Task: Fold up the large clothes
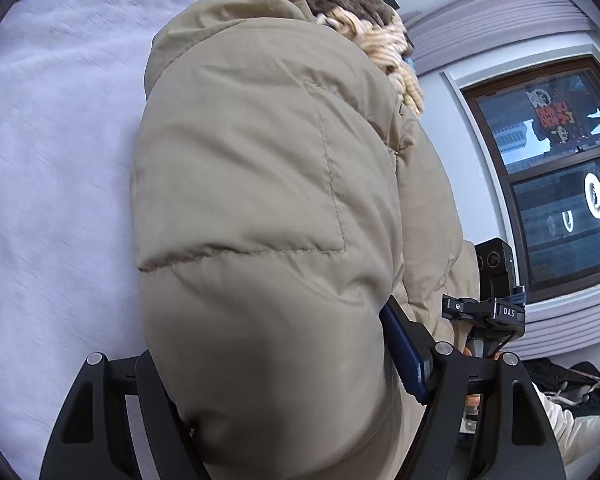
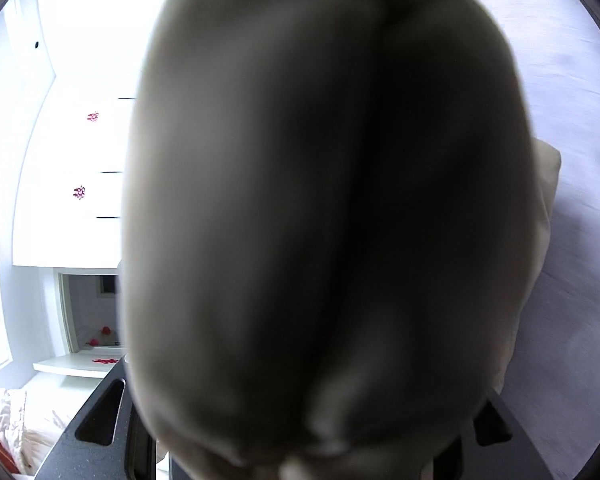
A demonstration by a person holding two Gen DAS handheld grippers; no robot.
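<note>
Jacket [image 1: 259,208] pinched in left gripper [image 1: 291,392]; right gripper [image 2: 300,440] fingers clamp jacket; "DAS" on right gripper.

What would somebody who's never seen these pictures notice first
A puffy khaki jacket fills the middle of both views, bulging between the left gripper fingers and pressed so close to the right wrist camera that it blurs. It hangs over a pale lilac bedspread, with a brown and cream knitted item beyond its top edge. At the right of the left view, a dark-framed window stands out, with the right gripper in front of it.
</note>
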